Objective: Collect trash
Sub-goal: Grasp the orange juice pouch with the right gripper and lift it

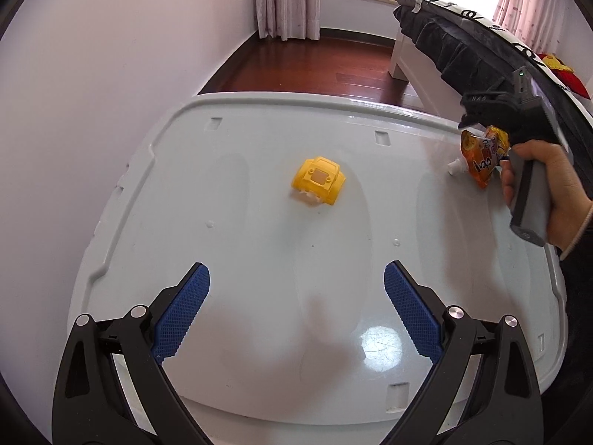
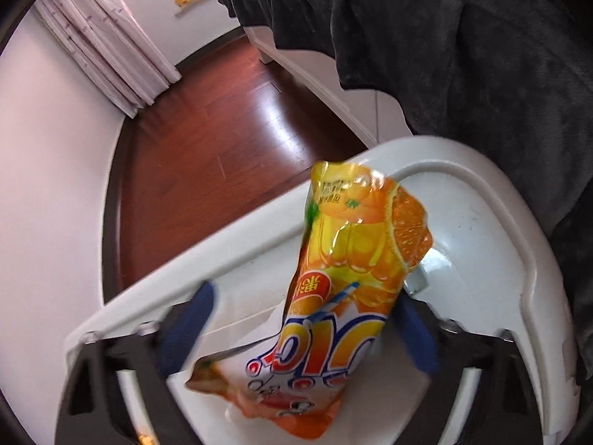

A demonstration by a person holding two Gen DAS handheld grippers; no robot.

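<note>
Right now the orange juice pouch [image 2: 355, 289] sits between the blue pads of my right gripper [image 2: 296, 330], at the far right corner of the white plastic lid [image 1: 259, 118], its long axis running away from me along the fingers, the sealed end out ahead over the rim and the white spout [image 1: 453, 166] down near the surface. My jaws there are partly spread; one pad seems to be against the pouch's edge while the other stands off it with a gap, so I judge it bracketed rather than pinched. The squeeze has to come across the pouch's narrow width. Out from there, the yellow toy car shell [image 1: 318, 181] lies near the middle of the lid, well apart from the pouch and straight ahead of my left gripper [image 1: 296, 311], which hangs wide open and empty over the near end. So the pouch belongs to my right hand [image 1: 545, 193], the yellow piece to my left.
</note>
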